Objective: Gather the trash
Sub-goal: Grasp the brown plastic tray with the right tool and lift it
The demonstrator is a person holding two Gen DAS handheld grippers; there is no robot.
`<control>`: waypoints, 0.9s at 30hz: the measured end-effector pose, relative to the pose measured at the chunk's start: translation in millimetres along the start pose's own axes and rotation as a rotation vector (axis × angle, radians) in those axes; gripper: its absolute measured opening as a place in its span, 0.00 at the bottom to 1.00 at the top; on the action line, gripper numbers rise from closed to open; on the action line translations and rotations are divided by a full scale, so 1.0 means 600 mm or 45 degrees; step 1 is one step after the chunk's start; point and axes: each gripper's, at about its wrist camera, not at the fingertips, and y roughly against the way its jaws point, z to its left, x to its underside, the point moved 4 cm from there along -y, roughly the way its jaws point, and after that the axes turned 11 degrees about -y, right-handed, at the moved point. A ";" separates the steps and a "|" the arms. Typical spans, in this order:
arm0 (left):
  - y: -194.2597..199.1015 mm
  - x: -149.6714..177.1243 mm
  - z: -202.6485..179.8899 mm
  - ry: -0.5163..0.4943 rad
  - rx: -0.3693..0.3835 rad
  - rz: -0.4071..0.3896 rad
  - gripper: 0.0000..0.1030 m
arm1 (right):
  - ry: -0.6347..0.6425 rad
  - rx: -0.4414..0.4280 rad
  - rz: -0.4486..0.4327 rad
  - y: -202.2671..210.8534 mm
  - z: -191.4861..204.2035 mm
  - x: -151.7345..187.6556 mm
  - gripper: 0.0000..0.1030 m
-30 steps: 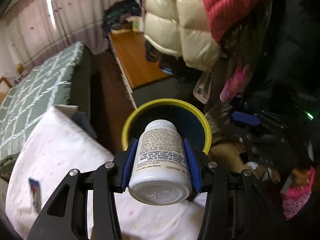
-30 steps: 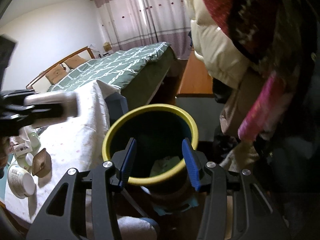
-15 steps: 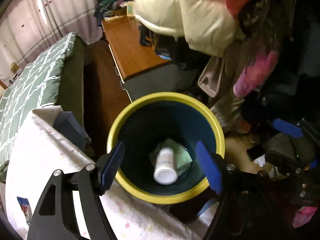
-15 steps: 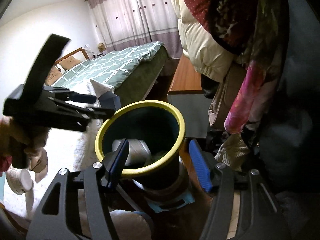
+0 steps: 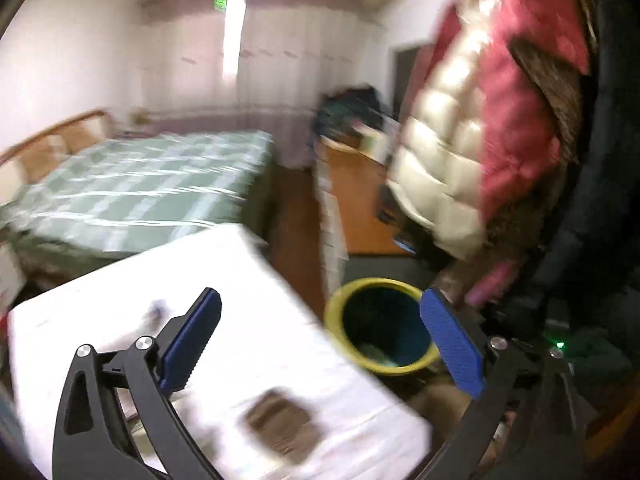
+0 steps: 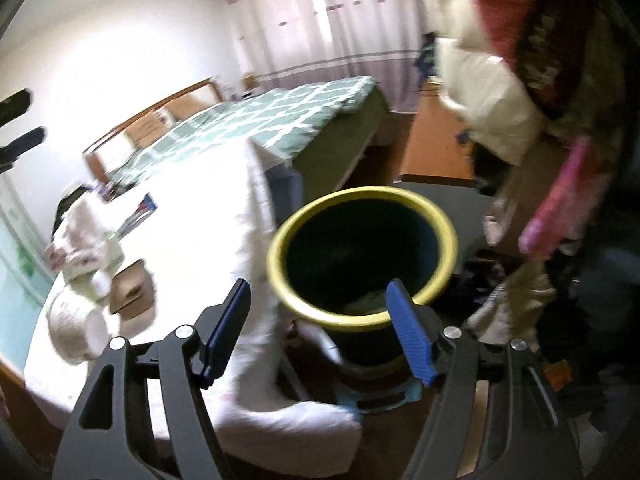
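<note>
The left hand-held gripper (image 5: 320, 336) is spreading wide with nothing between its blue pads, over the white-clothed desk (image 5: 256, 344). The right hand-held gripper (image 6: 318, 330) is also opening, empty, near the yellow-rimmed bin (image 6: 362, 268). Best next: aim low at the brown packet (image 5: 282, 426), square the pads, then close.

the bin (image 6: 362, 216) mouth lies open from above, hemmed by white table (image 6: 192, 216) and hanging coats (image 6: 532, 60).
</note>
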 end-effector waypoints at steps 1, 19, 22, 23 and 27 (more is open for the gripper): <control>0.025 0.018 0.021 0.013 -0.065 -0.010 0.95 | 0.027 -0.018 0.017 -0.004 0.019 0.006 0.65; 0.189 0.305 0.214 0.319 -0.470 0.105 0.95 | 0.333 -0.155 0.180 -0.076 0.296 0.066 0.65; 0.182 0.306 0.207 0.327 -0.455 0.096 0.95 | 0.320 -0.174 0.289 -0.122 0.303 0.051 0.65; 0.179 0.307 0.207 0.329 -0.459 0.098 0.95 | 0.322 -0.184 0.322 -0.137 0.308 0.046 0.65; 0.174 0.315 0.212 0.375 -0.435 0.101 0.95 | 0.369 -0.163 0.376 -0.180 0.327 0.037 0.65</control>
